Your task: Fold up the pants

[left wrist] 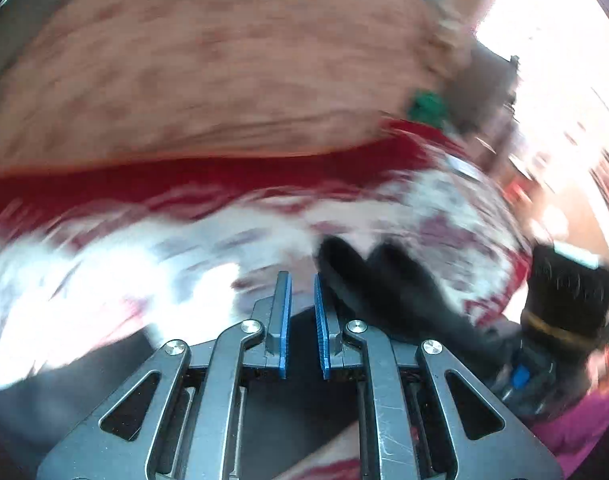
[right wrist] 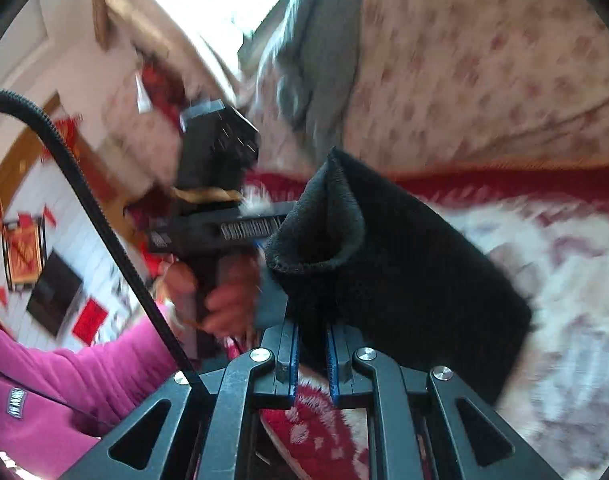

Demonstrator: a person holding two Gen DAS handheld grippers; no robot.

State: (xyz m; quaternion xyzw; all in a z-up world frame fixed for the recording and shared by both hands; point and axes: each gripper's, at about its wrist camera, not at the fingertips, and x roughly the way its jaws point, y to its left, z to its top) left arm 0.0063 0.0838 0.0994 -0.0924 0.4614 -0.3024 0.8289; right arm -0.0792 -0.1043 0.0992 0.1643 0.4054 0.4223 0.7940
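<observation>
Pinching one black pants [right wrist: 400, 264] leg, right tool [right wrist: 313, 354]; left tool [left wrist: 303, 300] slightly spread, holding nothing.

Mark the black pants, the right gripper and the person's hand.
black pants [right wrist: 404, 264], right wrist view, on the broad cloth panel
right gripper [right wrist: 313, 354], right wrist view, midway between the fingertips
person's hand [right wrist: 228, 300], right wrist view, on the curled fingers

Heavily motion-smeared throughout, barrel-bent toward dark rounded corners. Blown-out daylight from the bright overexposed window [left wrist: 552, 40], glaring off the fluffy red-and-white patterned blanket [left wrist: 104, 280].
</observation>
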